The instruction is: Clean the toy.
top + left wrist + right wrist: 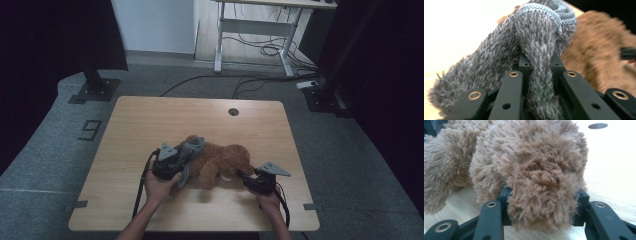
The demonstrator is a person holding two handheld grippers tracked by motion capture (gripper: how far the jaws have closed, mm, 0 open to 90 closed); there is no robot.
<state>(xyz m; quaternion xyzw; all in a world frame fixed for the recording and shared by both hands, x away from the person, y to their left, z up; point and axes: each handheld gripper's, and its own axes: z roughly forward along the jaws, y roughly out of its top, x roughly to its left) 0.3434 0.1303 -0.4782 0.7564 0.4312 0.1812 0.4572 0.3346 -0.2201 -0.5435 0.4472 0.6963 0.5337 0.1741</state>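
Scene: we see a brown plush toy (222, 161) lying on its side at lower centre of the wooden bench (150, 120) in the high view, with a grey fuzzy garment (192, 150) bunched at its left end.
Left gripper: our left gripper (181, 170) is pinching a fold of the grey garment (536, 57); in the left gripper view the cloth is squeezed narrow between the black jaws.
Right gripper: our right gripper (241, 175) is clamped on a brown limb of the toy (541, 187), fur bulging over both jaws in the right gripper view.
Step in hand: we judge this as working the garment along the toy's body while the toy is anchored; whether on or off we cannot tell.
Next move: we think it calls for a steady pull with the left while the right holds firm, so the toy does not slide on the bench.
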